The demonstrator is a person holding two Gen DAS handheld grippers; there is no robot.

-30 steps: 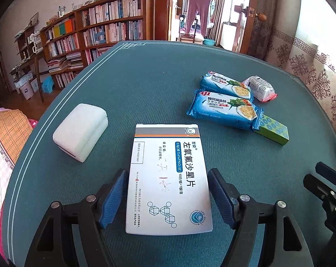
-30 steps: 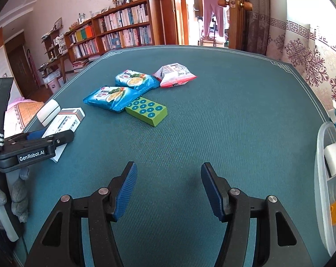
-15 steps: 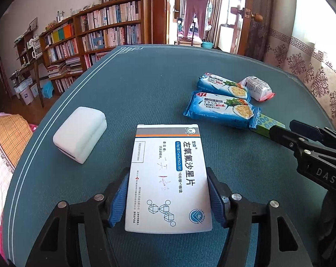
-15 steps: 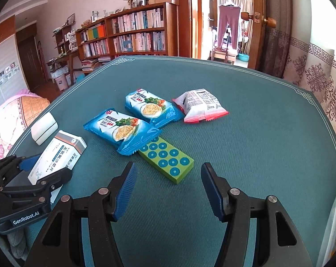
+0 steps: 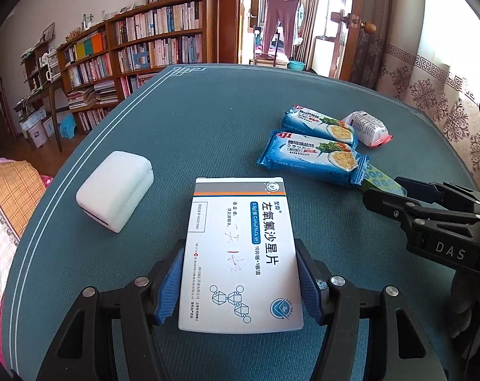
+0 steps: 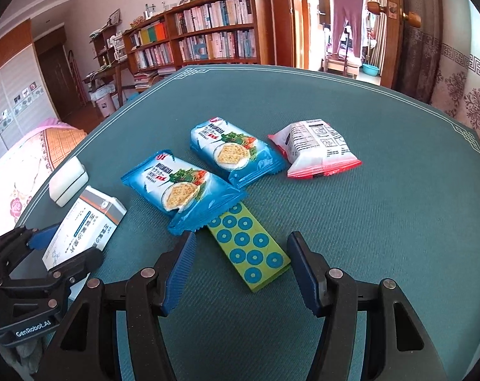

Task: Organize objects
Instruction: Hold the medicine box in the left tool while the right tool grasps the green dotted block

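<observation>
On the woven teal bench [image 5: 208, 120], left tool [image 5: 240, 281] is clamped on a flat white cardboard box [image 5: 240, 254]; right tool [image 6: 240, 265], jaws apart, straddles a green dotted box [image 6: 249, 250] beside glossy cracker packets [image 6: 183, 187].

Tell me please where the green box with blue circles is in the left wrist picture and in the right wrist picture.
Left wrist view: the green box is at the right, mostly hidden between the nearer blue cracker pack and the right hand-held gripper.
Right wrist view: the box lies bottom centre, between the open fingers of that gripper.
Shared landmark: the same cracker pack overlaps the box's far end in both views.
</observation>
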